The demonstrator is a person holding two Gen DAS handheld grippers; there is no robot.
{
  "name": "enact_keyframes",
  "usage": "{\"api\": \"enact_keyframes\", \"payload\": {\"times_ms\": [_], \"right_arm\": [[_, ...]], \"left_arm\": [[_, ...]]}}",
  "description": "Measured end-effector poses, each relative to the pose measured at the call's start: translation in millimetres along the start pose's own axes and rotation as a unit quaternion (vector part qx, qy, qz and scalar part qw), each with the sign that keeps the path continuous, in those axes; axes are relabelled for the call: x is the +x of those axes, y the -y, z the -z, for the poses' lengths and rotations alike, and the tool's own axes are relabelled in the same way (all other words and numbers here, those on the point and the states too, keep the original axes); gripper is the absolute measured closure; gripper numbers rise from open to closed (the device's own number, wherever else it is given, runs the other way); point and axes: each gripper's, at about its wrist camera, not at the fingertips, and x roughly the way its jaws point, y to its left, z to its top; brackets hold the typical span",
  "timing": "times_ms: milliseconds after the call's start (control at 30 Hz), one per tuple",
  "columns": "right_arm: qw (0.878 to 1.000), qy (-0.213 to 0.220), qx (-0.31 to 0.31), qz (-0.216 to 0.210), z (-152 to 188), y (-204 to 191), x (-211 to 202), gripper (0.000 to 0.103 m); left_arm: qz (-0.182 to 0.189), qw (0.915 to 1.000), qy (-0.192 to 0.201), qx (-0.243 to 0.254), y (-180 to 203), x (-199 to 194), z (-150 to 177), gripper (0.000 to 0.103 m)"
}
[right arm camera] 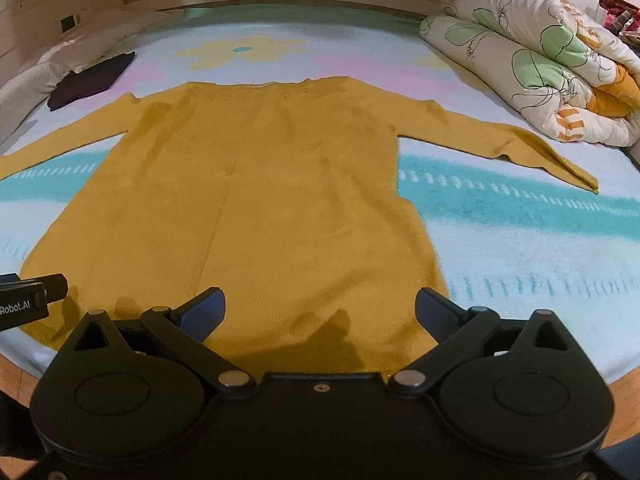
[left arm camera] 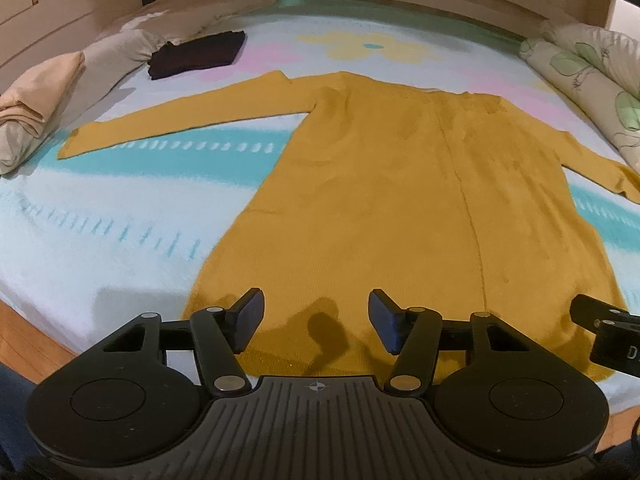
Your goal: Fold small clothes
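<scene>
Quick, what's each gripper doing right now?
Left gripper: open, holding nothing, above the yellow sweater hem.
Right gripper: open, holding nothing.

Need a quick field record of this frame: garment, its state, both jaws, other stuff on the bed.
garment: mustard sweater, long sleeves
state: flat and unfolded on the bed, sleeves spread out to both sides, hem nearest the cameras
left gripper: jaws apart above the hem, nothing between them
right gripper: jaws wide apart above the hem, nothing held
other items: dark folded garment far left, floral duvet far right, beige folded cloth at left edge
</scene>
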Motion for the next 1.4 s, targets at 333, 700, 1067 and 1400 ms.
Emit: {"api": "enact_keyframes", "payload": {"times_ms": [333,700,1067,1400], "right_arm": [[1.000,-0.016,0.015,-0.007,0.8,5.1,10.1,0.006],[0.997,-0.039,0.068,-0.007,-0.7,29.4,16.8,0.006],[0.993,-0.052,0.108,0.025,-3.2,56.2,23.1,0.005],[0.986,-0.094,0.136,-0.033,-14.2,66.9,26.6,0.006]], "left_arm": [[-0.002,0.9997,-0.025,0.006,-3.4,11.2,3.8,0.046],[-0.014,0.9984,-0.022,0.049,10.2,6.4,5.8,0.046],[-0.005,0.9951,-0.028,0.095,39.8,11.4,9.7,0.046],[0.013,0.9918,-0.075,0.103,53.7,21.2,-11.0,0.046]]}}
